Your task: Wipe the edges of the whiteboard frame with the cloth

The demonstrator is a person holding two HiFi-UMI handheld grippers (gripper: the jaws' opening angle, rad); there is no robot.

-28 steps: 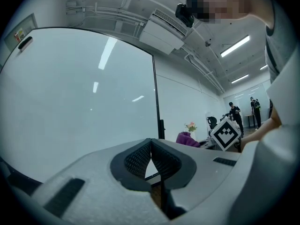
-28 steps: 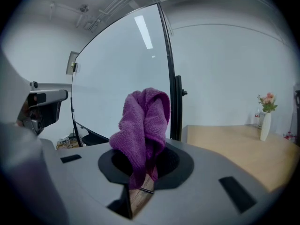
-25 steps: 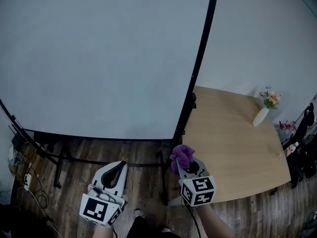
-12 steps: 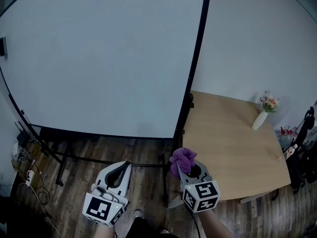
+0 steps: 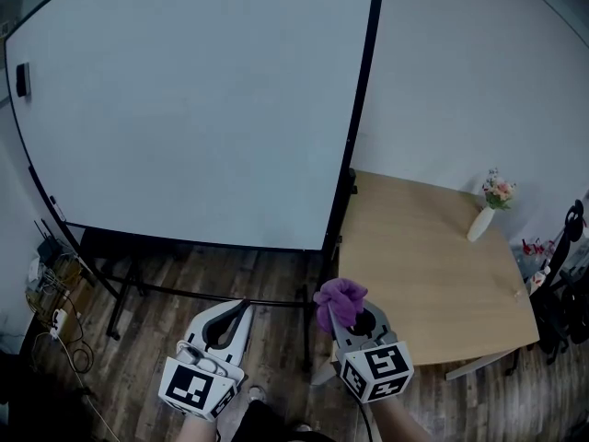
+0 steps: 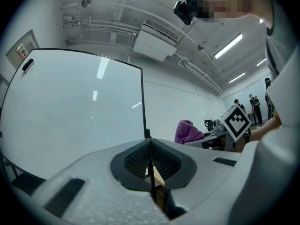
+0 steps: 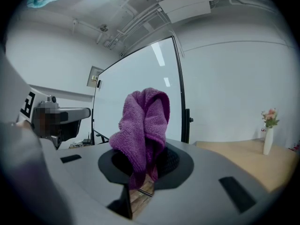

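purple cloth (image 7: pixel 145 125) — fuzzy terry, bunched into a lump — pinched in right gripper (image 7: pixel 143 175), sticking up from its jaws, low and apart from the whiteboard's black frame (image 5: pixel 362 109). left gripper (image 6: pixel 151 165) pressed together, empty.

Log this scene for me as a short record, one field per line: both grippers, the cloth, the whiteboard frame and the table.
left gripper: shut, empty
right gripper: shut on the cloth
cloth: purple, bunched, sticking up from the jaws
whiteboard frame: black, touched by neither gripper
table: wooden, right of the whiteboard, holds a vase of flowers
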